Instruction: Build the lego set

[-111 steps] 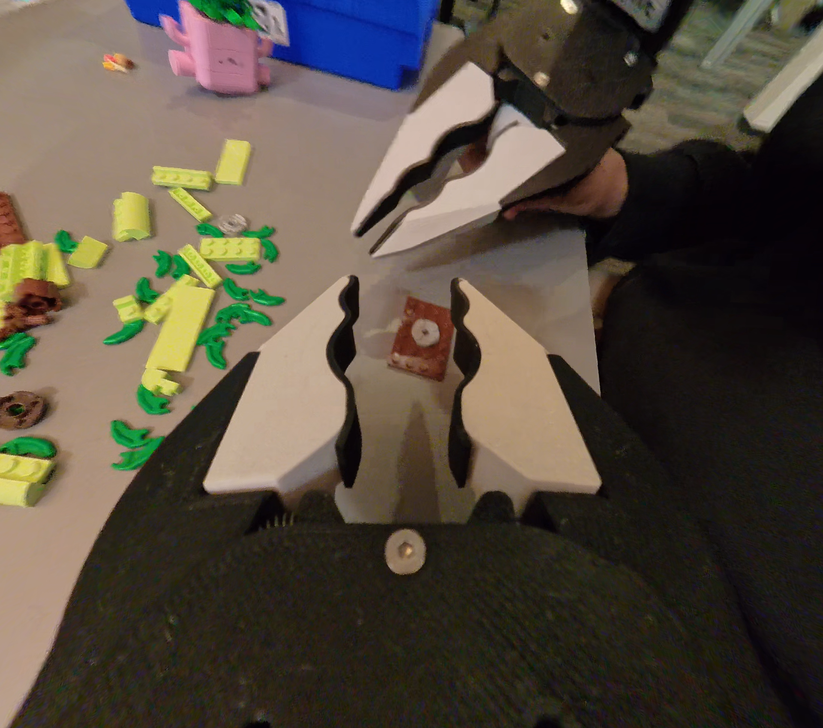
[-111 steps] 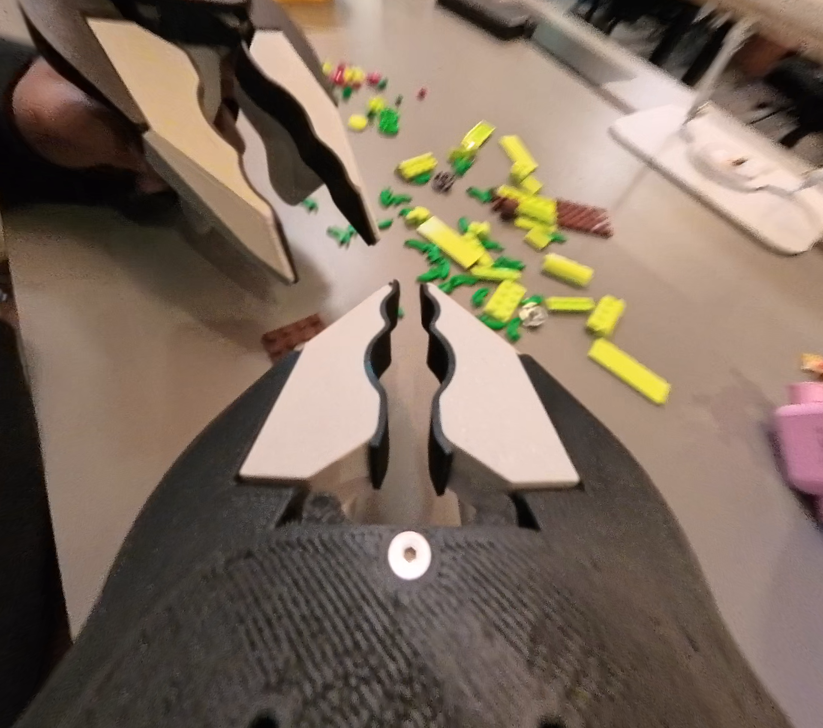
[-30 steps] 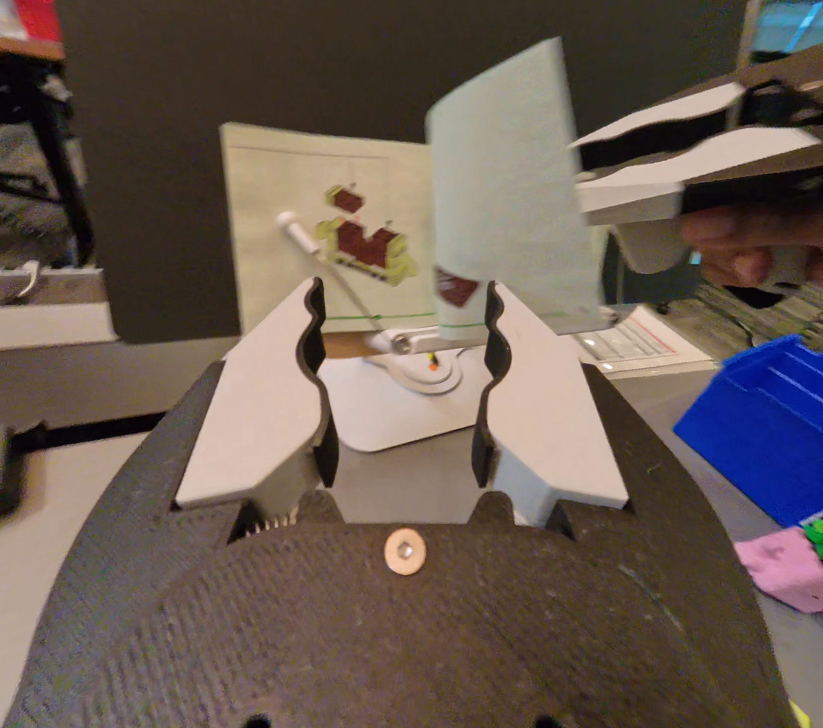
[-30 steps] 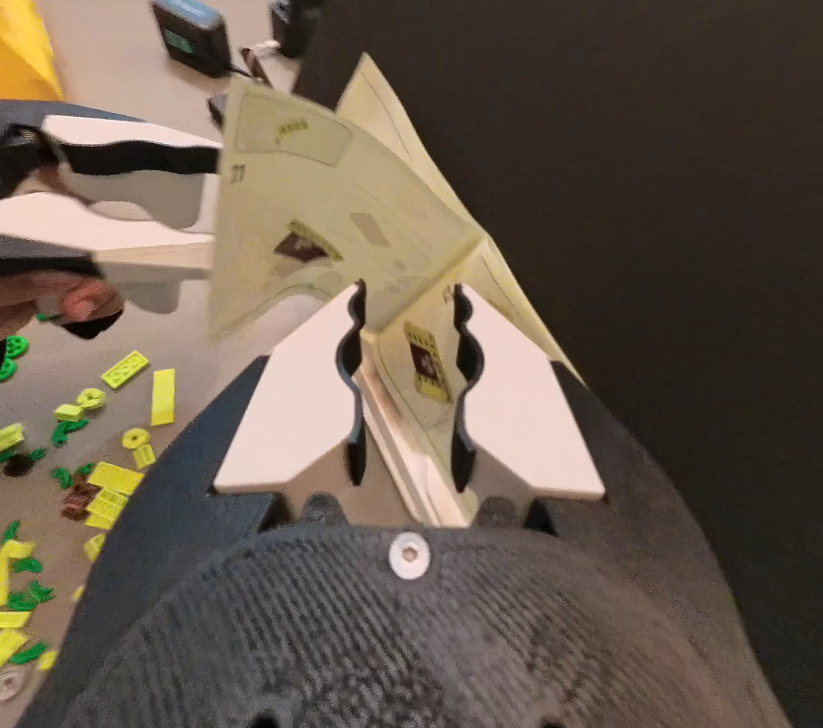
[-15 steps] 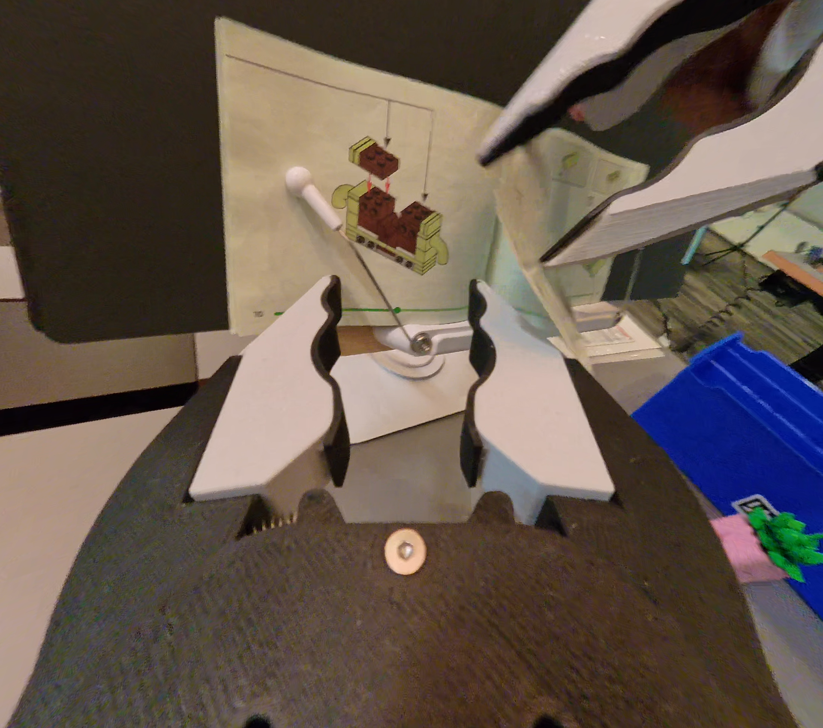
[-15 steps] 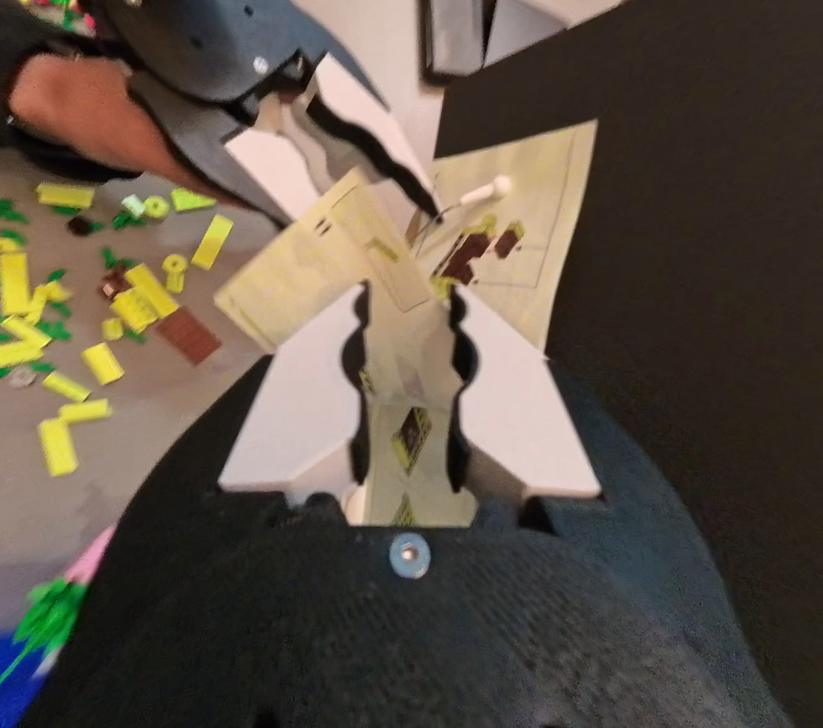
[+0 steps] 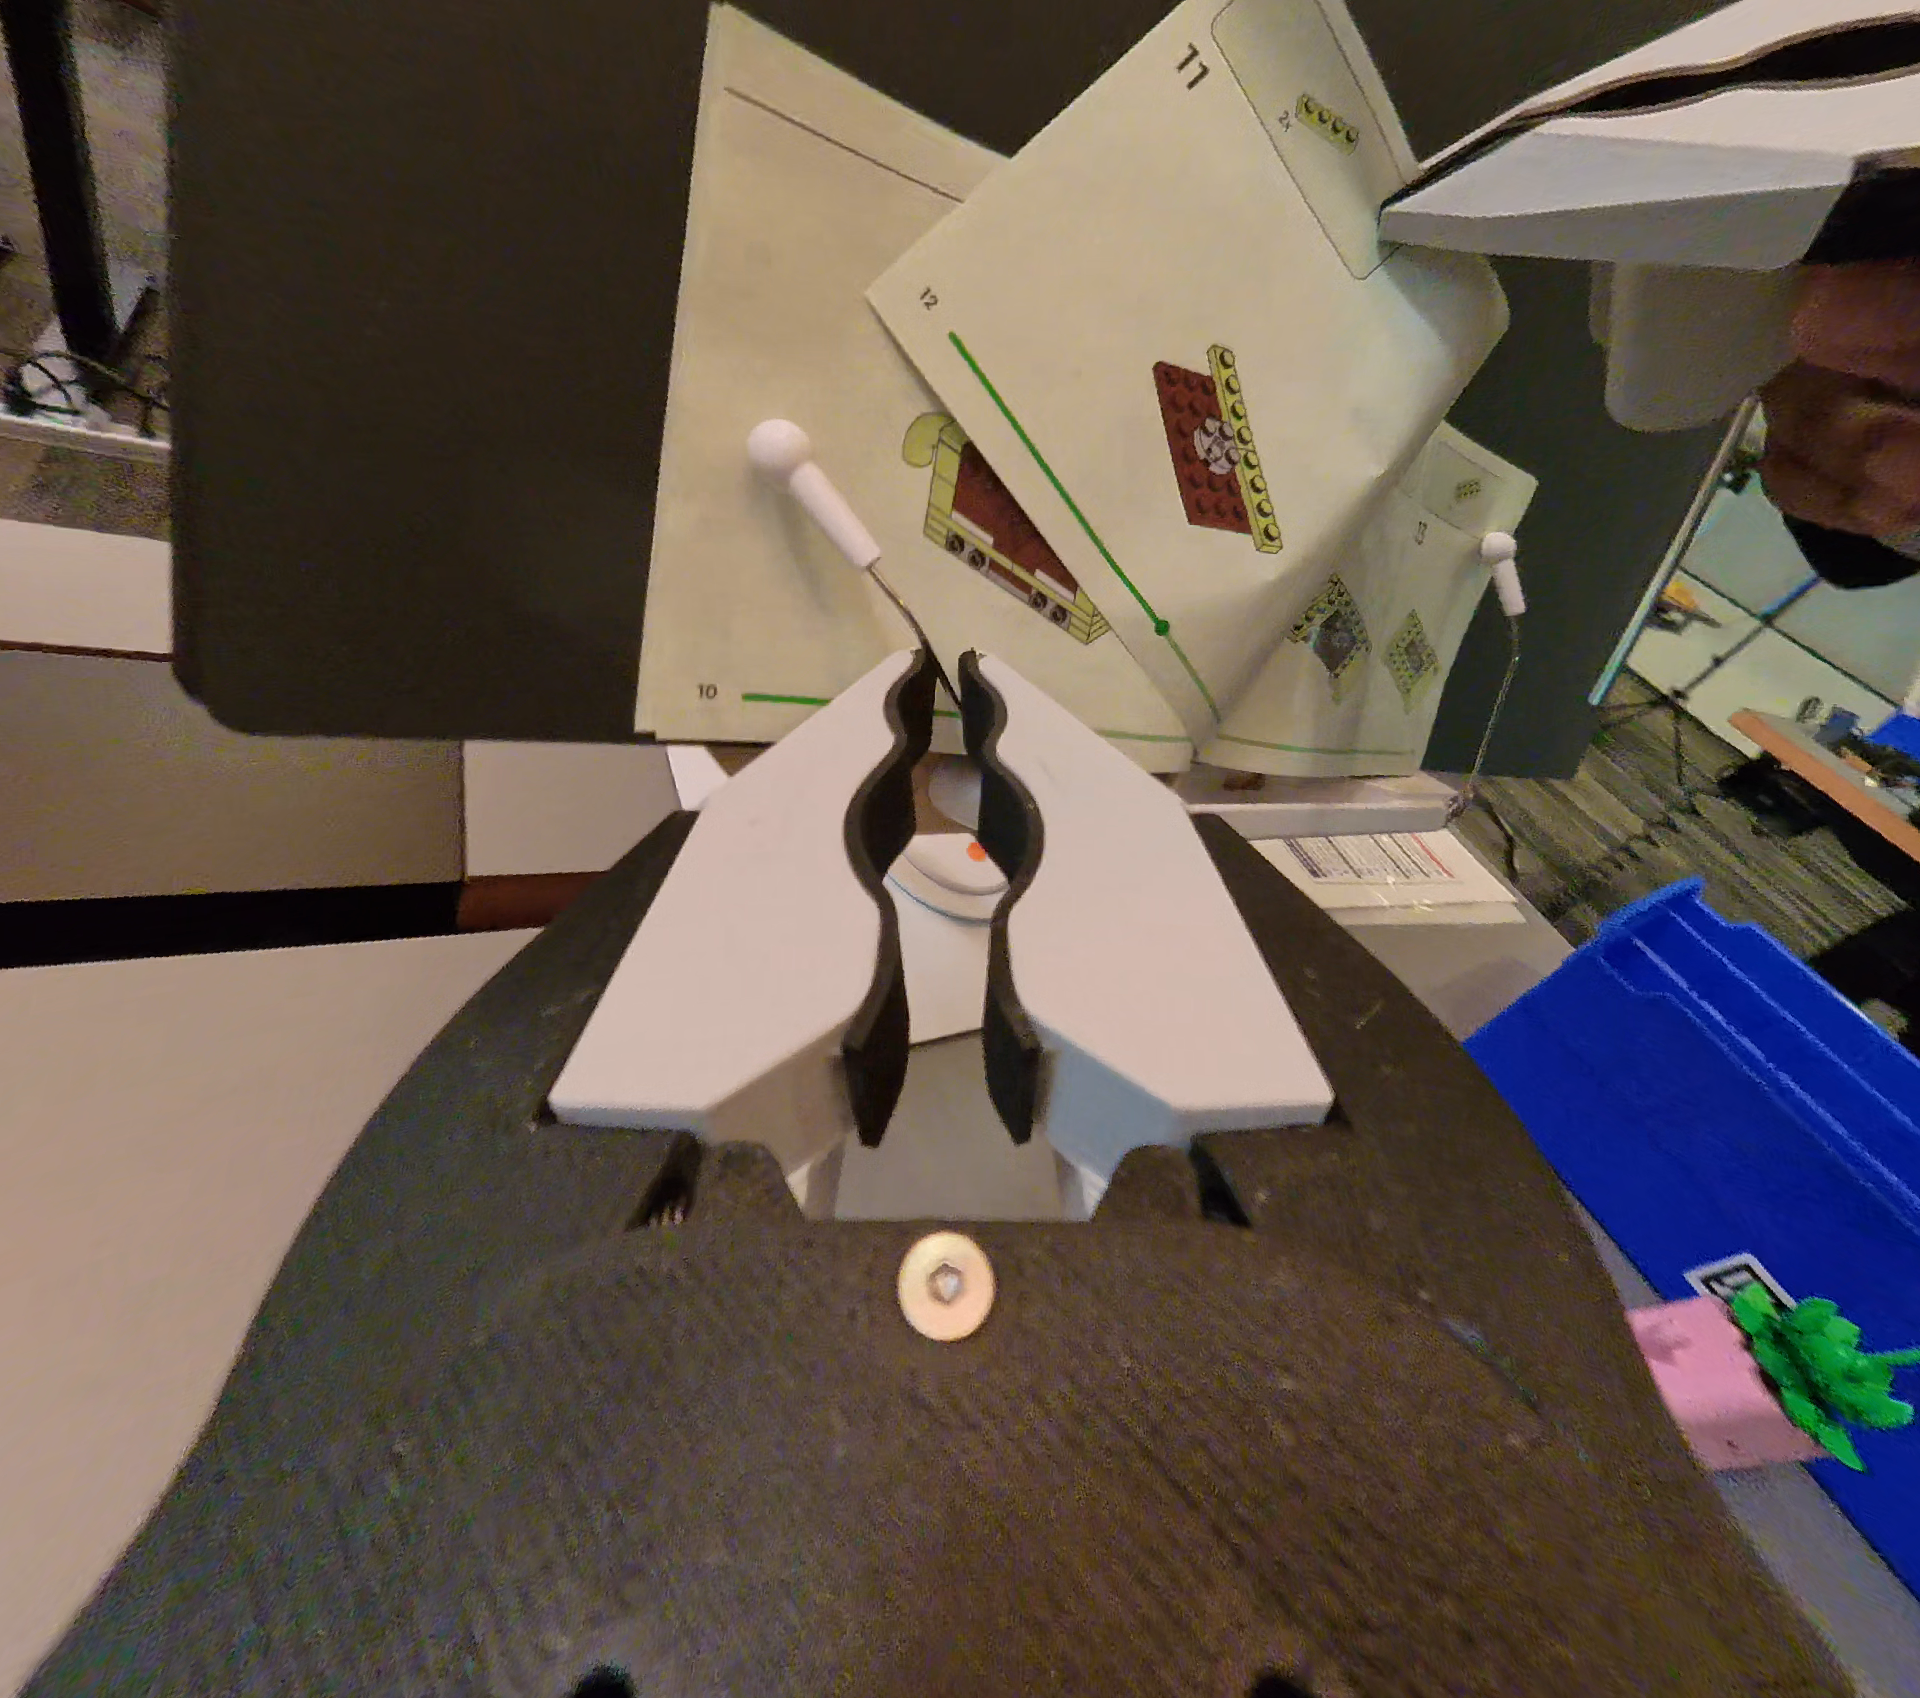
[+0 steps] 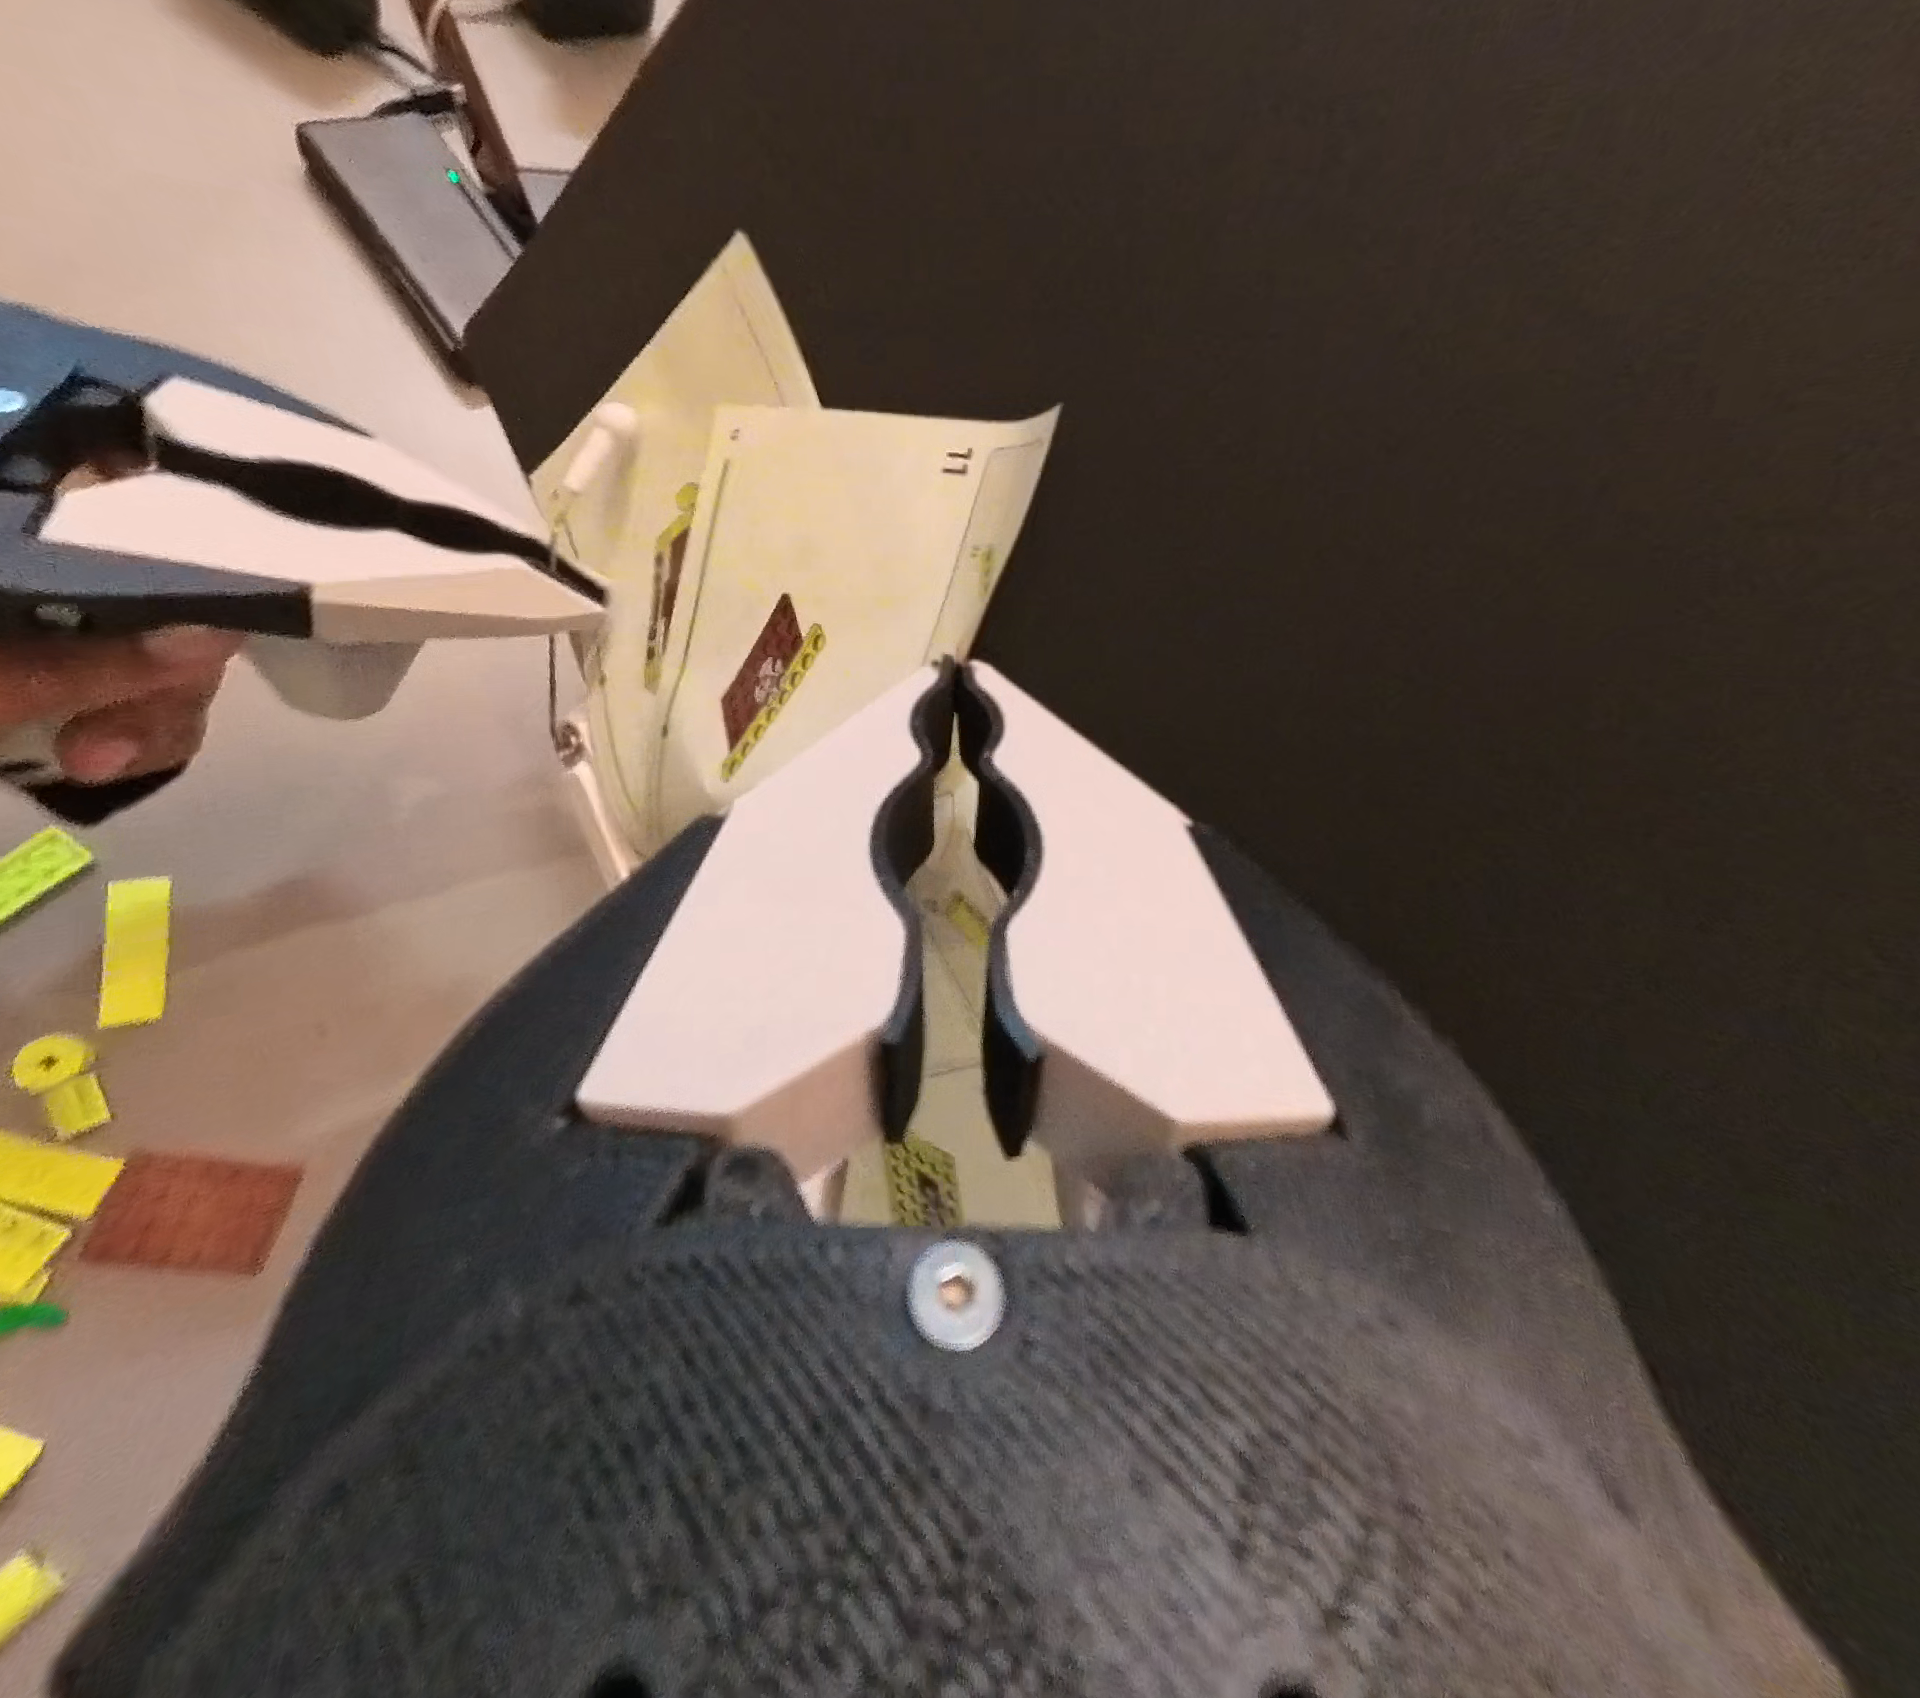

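Observation:
The instruction booklet point(image 7: 790, 318) stands open on a white stand in front of a black board. My left gripper point(image 7: 943, 661) is shut on the thin wire of the left page holder, just below its white knob point(image 7: 779, 443). It also shows in the right wrist view point(image 8: 594, 597). My right gripper point(image 8: 954, 667) is shut on the edge of a loose page point(image 8: 852, 536). It holds the page lifted and tilted across the booklet. In the left wrist view the right gripper point(image 7: 1392, 199) pinches the page's point(image 7: 1195, 318) upper right corner.
A second page holder point(image 7: 1501, 568) rests on the right page. A blue bin point(image 7: 1714, 1077) and a pink pot with a green plant point(image 7: 1745, 1399) sit to the right. Yellow bricks point(image 8: 135, 952), a brown plate point(image 8: 192, 1212) and black devices point(image 8: 405, 225) lie on the table. Across from one pair of fingers to the other is roughly 12 cm.
Both grippers went from open to shut. The left closed on the page-holder wire. The right closed on the page and holds it turned across the booklet.

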